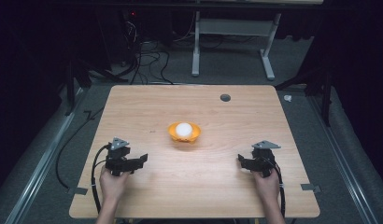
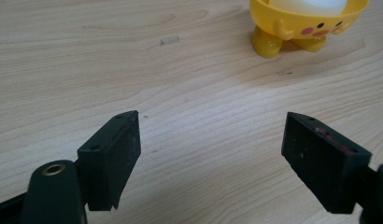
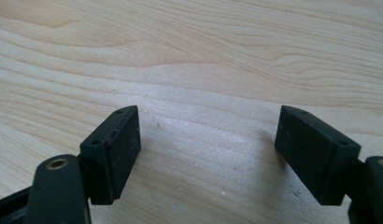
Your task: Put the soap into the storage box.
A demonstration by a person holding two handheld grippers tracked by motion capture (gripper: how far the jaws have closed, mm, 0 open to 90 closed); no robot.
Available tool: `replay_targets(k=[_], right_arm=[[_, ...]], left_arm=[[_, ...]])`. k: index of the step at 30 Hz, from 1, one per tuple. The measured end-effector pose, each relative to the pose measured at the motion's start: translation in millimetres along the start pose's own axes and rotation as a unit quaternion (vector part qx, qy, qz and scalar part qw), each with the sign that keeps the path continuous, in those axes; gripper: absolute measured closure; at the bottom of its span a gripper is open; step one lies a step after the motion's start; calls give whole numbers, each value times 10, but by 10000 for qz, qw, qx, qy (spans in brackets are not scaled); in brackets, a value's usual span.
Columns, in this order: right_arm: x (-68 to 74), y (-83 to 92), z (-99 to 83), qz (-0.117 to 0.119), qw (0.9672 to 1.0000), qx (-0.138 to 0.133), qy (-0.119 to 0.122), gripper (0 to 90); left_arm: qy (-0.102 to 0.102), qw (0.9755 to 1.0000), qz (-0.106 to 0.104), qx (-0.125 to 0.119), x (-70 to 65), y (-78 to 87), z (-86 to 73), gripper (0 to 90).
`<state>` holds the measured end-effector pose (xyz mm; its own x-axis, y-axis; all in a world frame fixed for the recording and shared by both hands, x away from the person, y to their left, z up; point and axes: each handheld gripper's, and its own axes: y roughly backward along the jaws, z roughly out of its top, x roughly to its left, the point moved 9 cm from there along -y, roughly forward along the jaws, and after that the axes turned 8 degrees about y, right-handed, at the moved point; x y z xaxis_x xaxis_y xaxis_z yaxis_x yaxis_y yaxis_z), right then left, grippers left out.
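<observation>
A small yellow cup [image 1: 184, 133] shaped like a chick stands at the middle of the wooden table [image 1: 194, 196], with a white egg [image 1: 183, 129] resting in it. In the left gripper view the cup [image 2: 307, 29] sits at the top right on two stubby feet, and the egg [image 2: 311, 5] fills its top. My left gripper [image 1: 142, 159] rests at the table's front left, open, jaws empty and pointing right toward the cup. My right gripper [image 1: 241, 161] rests at the front right, open and empty, with bare wood between its jaws.
A round dark grommet hole [image 1: 225, 98] lies near the table's far edge. Cables [image 1: 147, 60] and a white desk frame [image 1: 231, 42] occupy the floor beyond. A tiny clear scrap [image 2: 170, 40] lies on the wood left of the cup.
</observation>
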<state>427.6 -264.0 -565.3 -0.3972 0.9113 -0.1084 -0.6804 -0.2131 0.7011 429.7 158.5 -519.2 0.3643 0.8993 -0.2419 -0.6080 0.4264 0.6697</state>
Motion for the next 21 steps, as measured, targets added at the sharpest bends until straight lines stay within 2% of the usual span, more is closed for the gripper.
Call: replay_targets(k=[16, 21], right_arm=[[-1, 0, 0, -3, 10000, -3, 5, 233], [-1, 0, 0, -2, 10000, -3, 5, 233]], left_arm=[[9, 9998, 144, 119, 24, -103, -186, 203], [74, 9998, 131, 147, 30, -132, -232, 203]])
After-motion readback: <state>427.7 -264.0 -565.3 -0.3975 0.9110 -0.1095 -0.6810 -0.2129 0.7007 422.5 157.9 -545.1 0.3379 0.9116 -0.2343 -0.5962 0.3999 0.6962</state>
